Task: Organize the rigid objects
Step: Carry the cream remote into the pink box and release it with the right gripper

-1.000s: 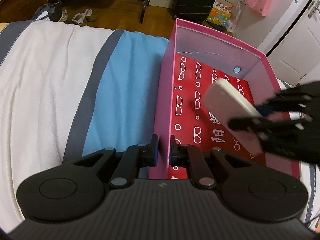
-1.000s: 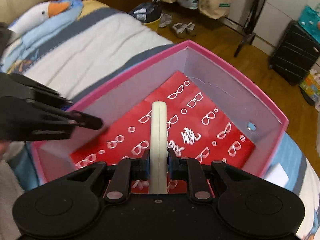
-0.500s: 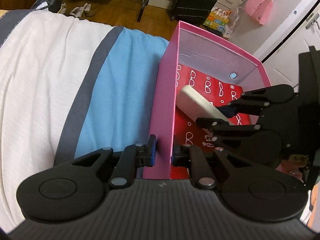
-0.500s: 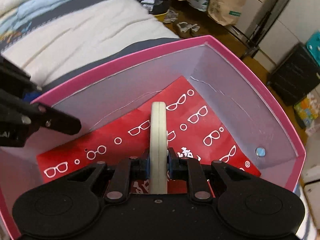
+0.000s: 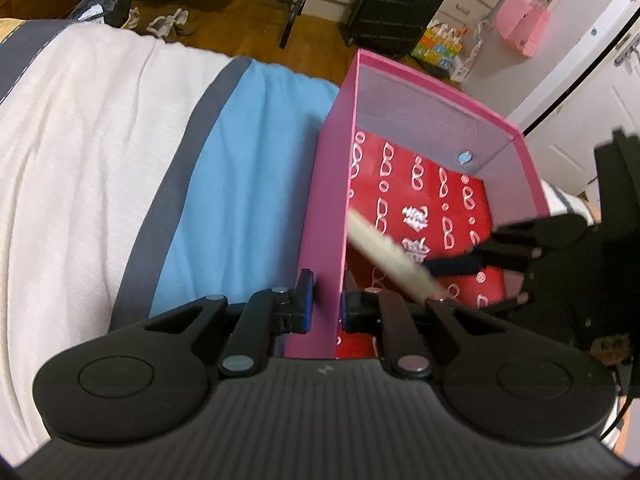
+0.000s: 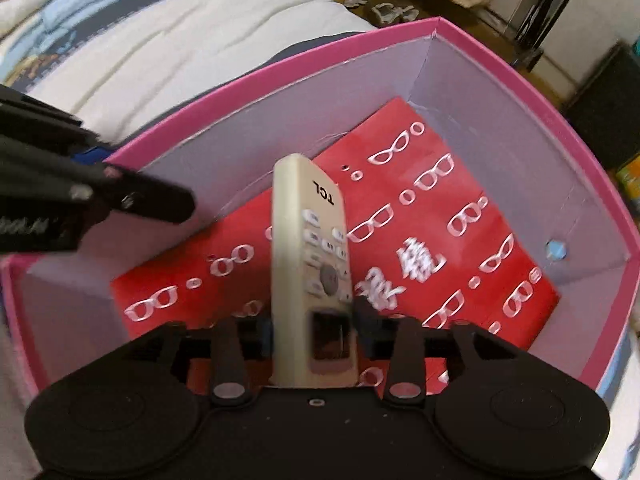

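Letting go is under way: the right gripper (image 6: 312,332) hangs over the pink box (image 6: 360,40) with its jaws opening, and the cream remote control (image 6: 310,248) stands between them, tipped button-side up, no longer squeezed as far as the right wrist view shows. The remote's far end reaches toward the box's left wall, above the red paper printed with glasses (image 6: 440,232) that lines the bottom. The left gripper (image 5: 323,306) is pinching the near end of the box's left wall (image 5: 326,200), holding the box steady on the striped bed cover (image 5: 120,140).

By my reading this item is nearly stowed: it is inside the box but not yet lying flat. No other loose objects show in either view, so how many remain to sort cannot be told.
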`<state>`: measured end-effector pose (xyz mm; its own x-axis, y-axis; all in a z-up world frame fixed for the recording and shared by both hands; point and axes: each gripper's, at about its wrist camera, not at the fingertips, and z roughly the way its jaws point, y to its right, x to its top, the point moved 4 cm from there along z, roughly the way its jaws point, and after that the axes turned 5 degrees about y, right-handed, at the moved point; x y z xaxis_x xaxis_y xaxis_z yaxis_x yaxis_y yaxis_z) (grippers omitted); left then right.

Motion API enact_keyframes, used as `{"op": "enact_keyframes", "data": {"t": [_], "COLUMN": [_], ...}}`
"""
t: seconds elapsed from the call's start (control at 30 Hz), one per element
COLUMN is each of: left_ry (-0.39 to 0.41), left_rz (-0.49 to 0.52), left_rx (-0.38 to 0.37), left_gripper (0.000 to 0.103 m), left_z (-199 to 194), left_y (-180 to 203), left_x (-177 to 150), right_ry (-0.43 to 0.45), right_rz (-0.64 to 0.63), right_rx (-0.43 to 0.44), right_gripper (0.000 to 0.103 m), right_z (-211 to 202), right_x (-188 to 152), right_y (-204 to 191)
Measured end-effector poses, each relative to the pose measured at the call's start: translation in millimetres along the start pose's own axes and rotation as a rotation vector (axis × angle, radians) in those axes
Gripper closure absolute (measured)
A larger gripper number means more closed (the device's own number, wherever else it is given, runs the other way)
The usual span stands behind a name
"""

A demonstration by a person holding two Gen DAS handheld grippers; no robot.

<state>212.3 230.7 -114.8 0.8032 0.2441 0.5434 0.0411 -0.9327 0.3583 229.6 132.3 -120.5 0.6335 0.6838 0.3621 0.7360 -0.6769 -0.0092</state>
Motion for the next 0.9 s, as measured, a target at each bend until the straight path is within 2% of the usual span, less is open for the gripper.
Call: {"op": "enact_keyframes", "data": {"t": [0.07, 0.17, 0.37, 0.43, 0.47, 0.6, 0.73, 0.9], "left_ry": [0.008, 0.014, 0.022, 0.017, 0.013, -0.003, 0.000, 0.000], "left_rz": [-0.007, -0.006, 0.010, 0.008, 0.008, -0.002, 0.000, -0.006], "left_rx": [-0.012, -0.010, 0.005, 0.002, 0.003, -0.001, 0.004, 0.002], "left_gripper": [0.093, 0.094, 0.095, 0.095, 0.095, 0.094, 0.094, 0.094], "left_z": [-4.5, -6.1, -6.9, -7.2, -6.7, -4.9, -5.1, -5.5], "left_y": [-1.3, -1.7, 1.9, 1.6, 1.3, 0.0, 1.5, 0.6], "left_x": [1.6, 1.7, 1.2, 1.5, 1.7, 3.2, 2.5, 1.8], "right_ry": [-0.004, -0.014, -0.020, -0.023, -0.029, -0.078, -0.077, -0.085], "right_rz": [0.043, 0.143, 0.252, 0.268, 0.292, 0.530, 0.603, 0.551], "right_rx": [0.048, 0.110, 0.107, 0.111, 0.120, 0.172, 0.181, 0.233], "right_gripper": [0.043, 0.041, 0.041, 0.045, 0.052, 0.068, 0.070, 0.069], "right_z": [-2.7, -7.5, -9.2, -11.8, -12.1, -3.5, -5.0, -8.3], "right_x": [-1.7, -8.4, -12.8, -16.8, -19.2, -27.3, -30.8, -32.8], "right_y": [3.7, 10.4, 25.5, 24.8, 27.6, 55.6, 58.9, 39.7]}}
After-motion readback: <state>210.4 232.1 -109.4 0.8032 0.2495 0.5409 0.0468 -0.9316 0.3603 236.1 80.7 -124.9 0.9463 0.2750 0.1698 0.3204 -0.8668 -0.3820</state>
